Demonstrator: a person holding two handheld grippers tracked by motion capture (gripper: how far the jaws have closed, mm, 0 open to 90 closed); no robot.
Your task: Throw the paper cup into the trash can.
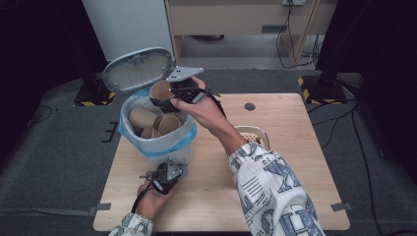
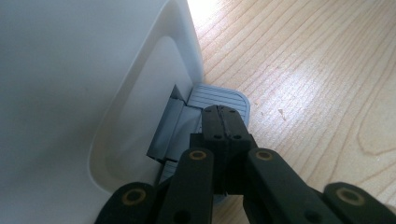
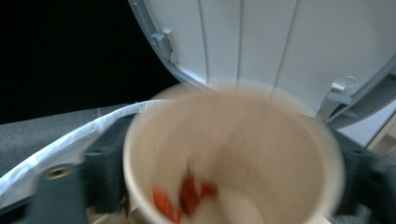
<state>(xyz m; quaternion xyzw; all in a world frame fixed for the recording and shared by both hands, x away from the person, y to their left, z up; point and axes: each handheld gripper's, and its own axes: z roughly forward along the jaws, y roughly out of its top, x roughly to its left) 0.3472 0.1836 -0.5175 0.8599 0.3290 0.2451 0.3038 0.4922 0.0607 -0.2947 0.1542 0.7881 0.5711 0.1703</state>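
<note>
Our left gripper (image 2: 223, 122) has its jaws fully closed, pressing the grey pedal (image 2: 219, 97) beneath them. Our right gripper (image 1: 169, 94) has a paper cup (image 3: 233, 158) between its parted jaws, over the bin (image 1: 162, 142); the raised lid (image 1: 137, 69) stands beyond.

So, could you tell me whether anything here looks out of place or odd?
One thing: the paper cup at the right gripper, over the open bin, has small red-orange bits at its bottom. They are too blurred to identify.
</note>
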